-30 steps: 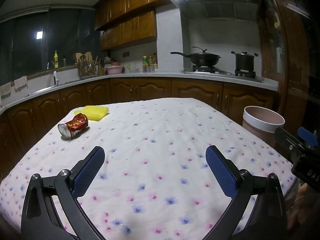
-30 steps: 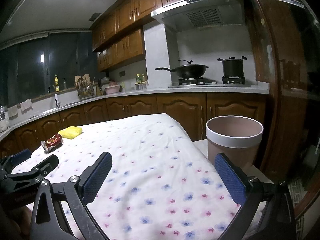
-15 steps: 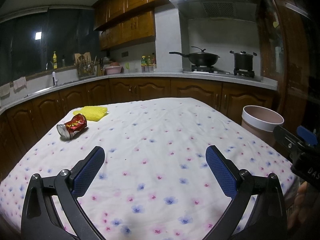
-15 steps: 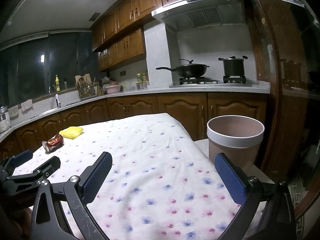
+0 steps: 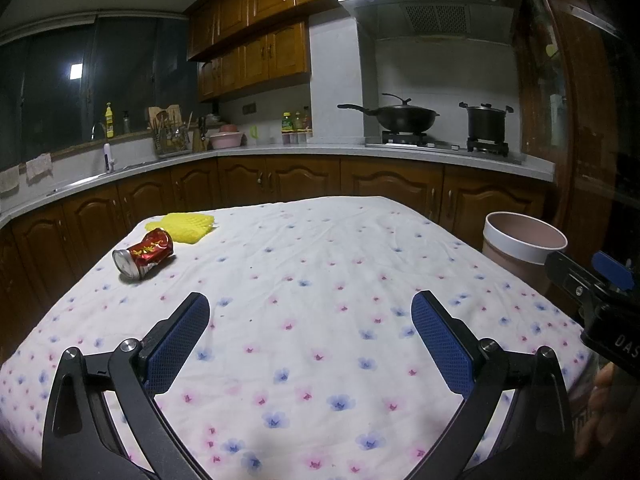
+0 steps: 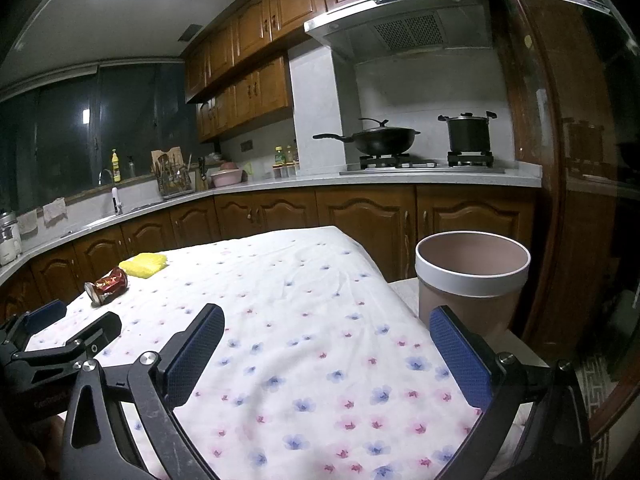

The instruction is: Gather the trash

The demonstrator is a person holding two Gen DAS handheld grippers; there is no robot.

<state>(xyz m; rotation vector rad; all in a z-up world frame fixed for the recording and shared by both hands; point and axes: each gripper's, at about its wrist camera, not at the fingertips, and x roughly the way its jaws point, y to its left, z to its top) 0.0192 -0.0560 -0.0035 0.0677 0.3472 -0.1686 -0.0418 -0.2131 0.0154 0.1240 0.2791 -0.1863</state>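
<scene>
Where the left wrist camera looks out over the table point(image 5: 320, 264), covered in a white cloth with small flowers, the left gripper point(image 5: 310, 320) hangs above the near part of the cloth with its two blue-padded fingers point(image 5: 176, 344) spread wide and nothing between them. A dented red can point(image 5: 144, 254) lies on its side near the far left corner of the table, its silver end facing the camera. A yellow cloth point(image 5: 188, 225) lies just behind the can, so close that I cannot tell whether they touch. A pink bin point(image 5: 520, 248) with a white rim stands off the right edge of the table, and the tip of the right gripper point(image 5: 592, 280) shows in front of it.

From the right wrist camera, the right gripper point(image 6: 326, 338) hangs over the near right part of the table point(image 6: 312, 280), its fingers point(image 6: 460, 354) also wide apart and empty. The bin point(image 6: 472, 280) stands upright just past the right finger, beside the table edge, its mouth open. The can point(image 6: 106, 285) and the yellow cloth point(image 6: 144, 264) lie well away at the far left. The left gripper point(image 6: 72, 326) shows at the left edge, its fingers apart
</scene>
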